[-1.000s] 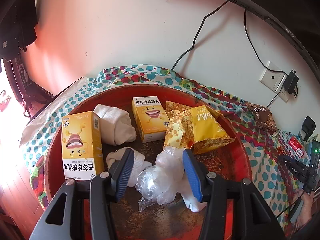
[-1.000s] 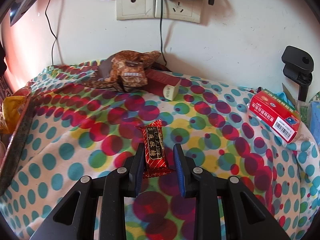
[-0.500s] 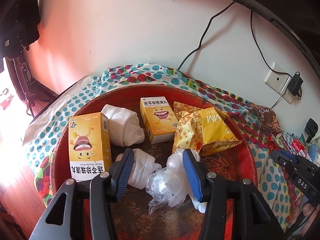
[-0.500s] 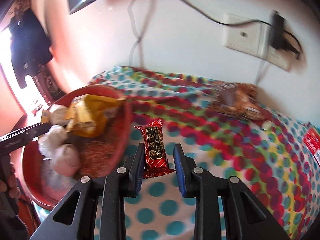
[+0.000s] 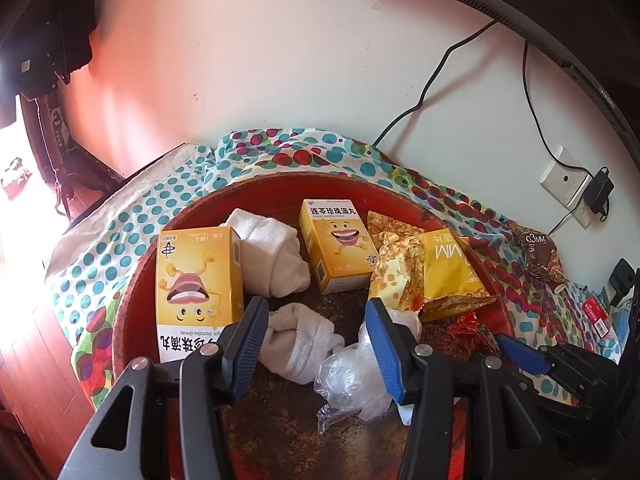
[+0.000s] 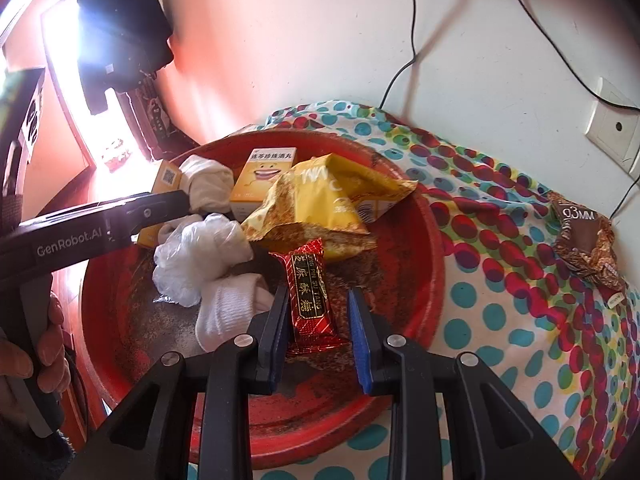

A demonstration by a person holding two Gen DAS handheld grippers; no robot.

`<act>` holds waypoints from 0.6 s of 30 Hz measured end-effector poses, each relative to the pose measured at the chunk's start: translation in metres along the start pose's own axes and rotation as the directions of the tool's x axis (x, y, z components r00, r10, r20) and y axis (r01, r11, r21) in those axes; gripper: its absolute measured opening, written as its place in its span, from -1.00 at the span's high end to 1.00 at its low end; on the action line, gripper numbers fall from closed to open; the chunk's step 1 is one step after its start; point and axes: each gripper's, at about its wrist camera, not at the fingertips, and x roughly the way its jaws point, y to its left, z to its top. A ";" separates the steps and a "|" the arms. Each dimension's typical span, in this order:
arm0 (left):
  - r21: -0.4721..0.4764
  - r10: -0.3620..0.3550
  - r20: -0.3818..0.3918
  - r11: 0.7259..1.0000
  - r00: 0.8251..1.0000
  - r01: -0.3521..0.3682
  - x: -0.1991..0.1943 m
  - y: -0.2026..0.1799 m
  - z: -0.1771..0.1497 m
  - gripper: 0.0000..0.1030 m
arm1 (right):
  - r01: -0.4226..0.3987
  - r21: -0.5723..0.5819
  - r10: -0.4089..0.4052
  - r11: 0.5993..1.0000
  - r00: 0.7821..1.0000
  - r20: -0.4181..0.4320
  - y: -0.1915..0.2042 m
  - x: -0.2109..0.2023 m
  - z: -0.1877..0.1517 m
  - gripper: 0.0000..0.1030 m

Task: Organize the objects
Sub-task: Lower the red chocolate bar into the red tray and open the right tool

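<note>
The right claw point(image 6: 318, 334) grips a red candy packet point(image 6: 311, 295) above the red tray point(image 6: 420, 240), yellow snack bag point(image 6: 324, 200) at twelve o'clock.

Left wrist view: looks forward and steeply down along its own fingers, close over the near-left part of the red tray point(image 5: 280, 184), facing the white wall point(image 5: 280, 60). Right wrist view: same downward tilt, close over the tray's right side point(image 6: 432, 240), facing the same wall. Shared ground: the tray, the dotted cloth point(image 5: 440, 196) point(image 6: 500, 200) and the wall socket point(image 5: 564, 180) point(image 6: 612, 128). The right gripper point(image 5: 516, 354) enters the left view at lower right; the left gripper's body point(image 6: 100, 228) crosses the right view at left.
</note>
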 end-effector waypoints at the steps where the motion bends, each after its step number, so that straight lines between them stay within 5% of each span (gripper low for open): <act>1: -0.002 -0.002 0.000 1.000 1.000 0.002 0.000 0.000 0.000 -0.01 | -0.005 -0.001 0.005 1.000 1.000 -0.003 0.001 0.001 -0.001 0.48; 10: 0.020 0.005 -0.002 1.000 1.000 -0.005 0.002 -0.005 -0.002 -0.01 | -0.009 0.004 0.009 1.000 1.000 -0.026 0.000 0.016 0.000 0.45; 12: 0.026 0.006 0.000 1.000 1.000 -0.006 0.002 -0.006 -0.003 -0.01 | -0.010 -0.008 0.010 1.000 1.000 -0.028 0.000 0.017 0.000 0.30; 14: 0.034 0.010 0.004 0.999 1.000 -0.010 0.002 -0.007 -0.003 -0.01 | 0.002 -0.004 -0.002 1.000 1.000 0.001 -0.002 0.012 -0.001 -0.24; 18: 0.038 0.009 0.011 0.999 1.000 -0.009 0.001 -0.008 -0.003 -0.01 | -0.004 0.025 0.002 1.000 0.998 0.060 -0.016 -0.007 -0.002 -0.37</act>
